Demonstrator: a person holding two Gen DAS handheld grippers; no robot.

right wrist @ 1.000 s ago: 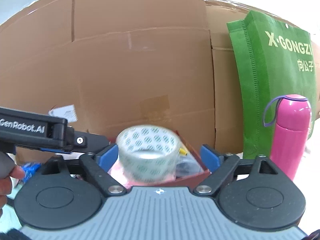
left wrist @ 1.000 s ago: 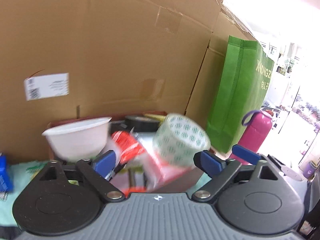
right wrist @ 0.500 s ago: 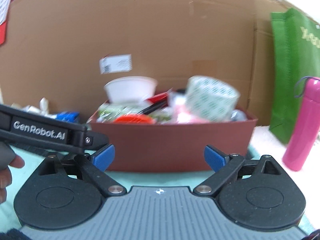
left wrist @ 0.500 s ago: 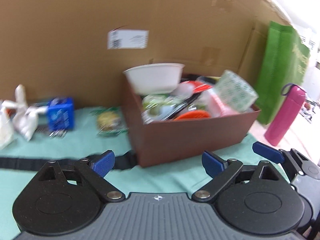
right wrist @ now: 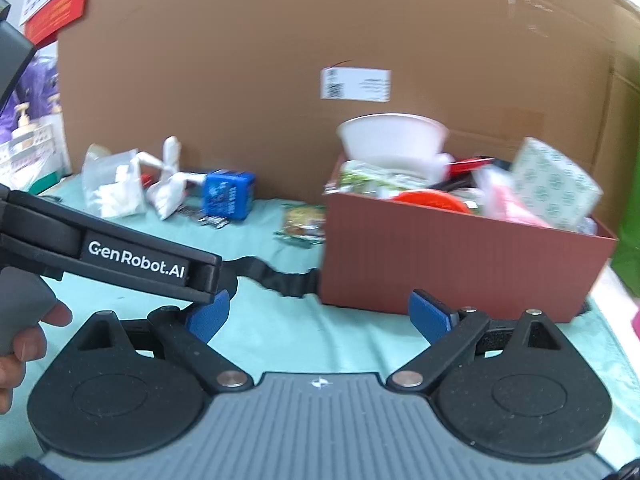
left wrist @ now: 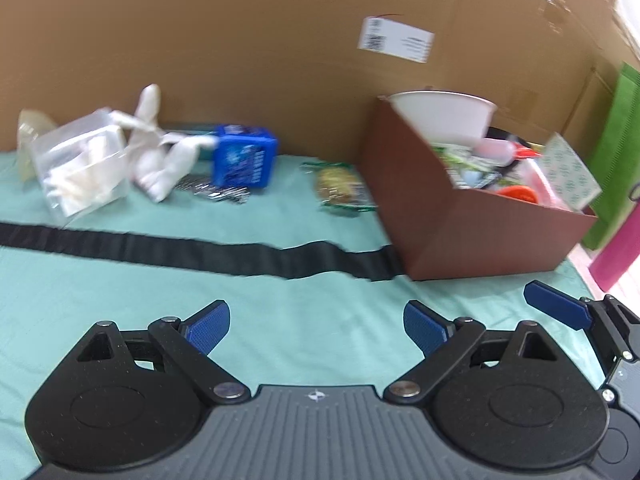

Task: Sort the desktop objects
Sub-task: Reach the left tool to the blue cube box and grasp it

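Left gripper (left wrist: 316, 326): jaws apart, empty, above desk (left wrist: 280, 300). Right gripper (right wrist: 320, 316): jaws apart, empty. Brown box (right wrist: 460, 264): on desk; holds tape roll (right wrist: 556, 184), white bowl (right wrist: 394, 136), other items. Outside box, on desk: blue box (left wrist: 245, 162), snack packet (left wrist: 340, 186), plastic bag (left wrist: 80, 168).

From my seat the left view was smeared — the snack packet (left wrist: 342, 188) by the brown box (left wrist: 472, 232) stayed unreadable. The pink bottle (left wrist: 618, 248) was cut by the right edge, and the box contents (right wrist: 440, 192) blurred together — I couldn't separate them.
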